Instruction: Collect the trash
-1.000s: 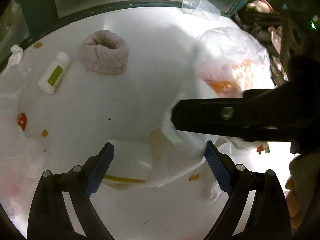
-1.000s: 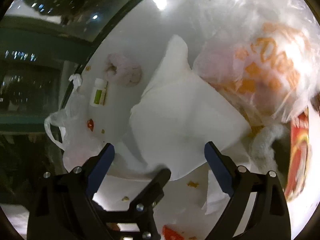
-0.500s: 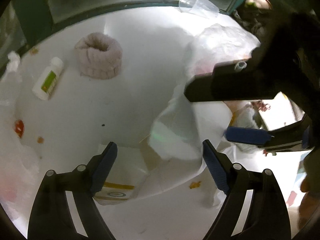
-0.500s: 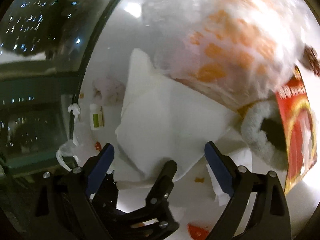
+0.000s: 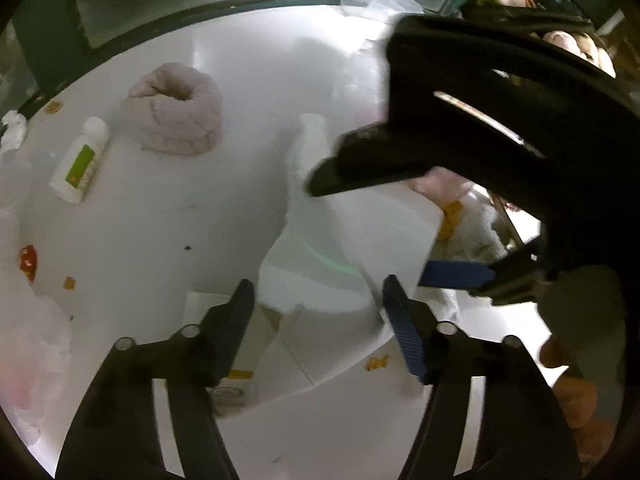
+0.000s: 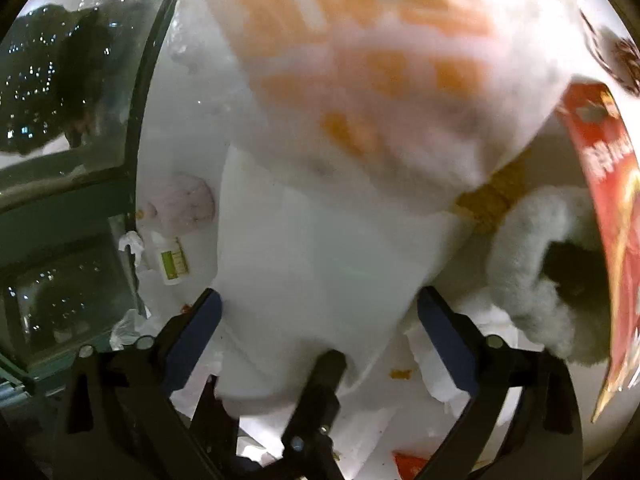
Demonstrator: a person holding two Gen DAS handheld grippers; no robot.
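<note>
The big white crumpled paper sheet (image 5: 344, 248) lies on the white table (image 5: 160, 216), the left claw (image 5: 318, 312) closing around it, the right claw (image 6: 318, 320) wide apart, and scraps still lie about.

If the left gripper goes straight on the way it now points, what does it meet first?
Most likely the white paper sheet, which lies between the fingers of the left gripper as they close. Depth is unclear, but nothing else shows in that line.
</note>
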